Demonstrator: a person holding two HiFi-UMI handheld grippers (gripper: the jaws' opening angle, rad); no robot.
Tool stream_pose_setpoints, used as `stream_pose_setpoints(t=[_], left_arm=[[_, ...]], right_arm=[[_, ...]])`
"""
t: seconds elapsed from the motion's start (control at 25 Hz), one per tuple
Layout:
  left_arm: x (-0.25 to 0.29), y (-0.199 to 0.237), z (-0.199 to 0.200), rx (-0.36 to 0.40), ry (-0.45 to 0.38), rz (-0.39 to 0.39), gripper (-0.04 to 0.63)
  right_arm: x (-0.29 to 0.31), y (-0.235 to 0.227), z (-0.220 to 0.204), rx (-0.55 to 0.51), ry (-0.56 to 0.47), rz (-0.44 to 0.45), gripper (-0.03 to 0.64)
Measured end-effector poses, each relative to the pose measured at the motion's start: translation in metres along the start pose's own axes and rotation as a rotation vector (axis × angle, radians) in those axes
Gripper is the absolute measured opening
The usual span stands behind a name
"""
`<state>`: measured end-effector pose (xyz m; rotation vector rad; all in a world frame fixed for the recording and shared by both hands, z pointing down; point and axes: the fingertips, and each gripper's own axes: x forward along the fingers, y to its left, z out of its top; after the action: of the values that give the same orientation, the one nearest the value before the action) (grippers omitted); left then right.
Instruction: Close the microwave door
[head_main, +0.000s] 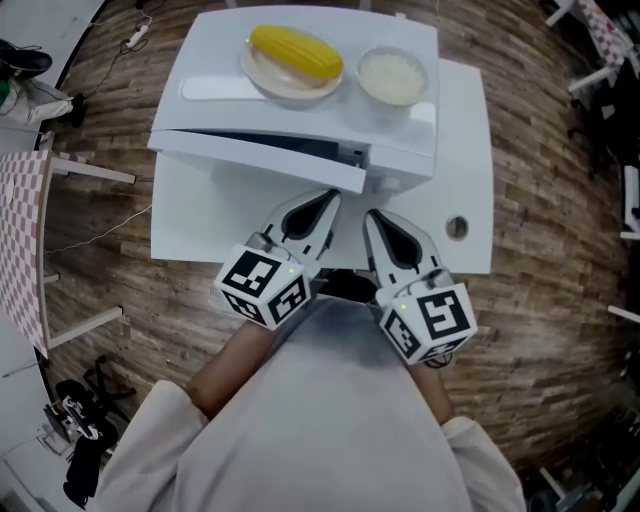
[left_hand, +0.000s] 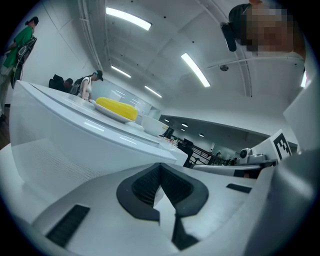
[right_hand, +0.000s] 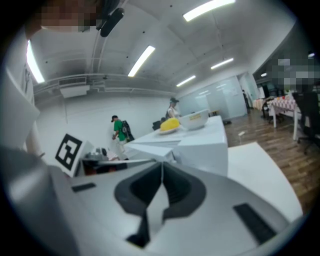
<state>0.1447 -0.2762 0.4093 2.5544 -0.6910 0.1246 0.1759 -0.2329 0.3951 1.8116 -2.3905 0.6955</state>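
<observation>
A white microwave (head_main: 400, 130) stands on a white table (head_main: 470, 150). Its door (head_main: 260, 160) is ajar, with a dark gap along its top edge. On the microwave's top are a plate with yellow corn (head_main: 296, 54) and a bowl of rice (head_main: 392, 75). My left gripper (head_main: 325, 200) is shut and empty, just in front of the door's right end. My right gripper (head_main: 378, 218) is shut and empty beside it. In the left gripper view the left gripper (left_hand: 160, 167) points at the door (left_hand: 75, 145). The right gripper (right_hand: 161, 167) faces the microwave (right_hand: 205, 142).
The table has a round cable hole (head_main: 456, 227) at its right. A checkered table (head_main: 20, 230) stands at the left over a wooden floor. Chairs (head_main: 610, 60) are at the far right. People (right_hand: 119, 131) stand in the background.
</observation>
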Motion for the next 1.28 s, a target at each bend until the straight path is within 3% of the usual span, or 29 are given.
stream_pose_setpoints(t=[0.36,0.64,1.28], left_arm=[[0.018,0.001,0.012,-0.004,-0.033,0.000,0.018],[0.016,0.001,0.013,-0.006,-0.088,0.060,0.018],[0.027,0.006,0.018,-0.001,-0.107,0.076,0.018]], right_arm=[[-0.001,-0.014,0.003,0.003,0.004,-0.024,0.025],[-0.002,-0.023,0.007,0.004,0.002,-0.018,0.024],[0.020,-0.032,0.018,-0.017,0.008,0.029,0.025]])
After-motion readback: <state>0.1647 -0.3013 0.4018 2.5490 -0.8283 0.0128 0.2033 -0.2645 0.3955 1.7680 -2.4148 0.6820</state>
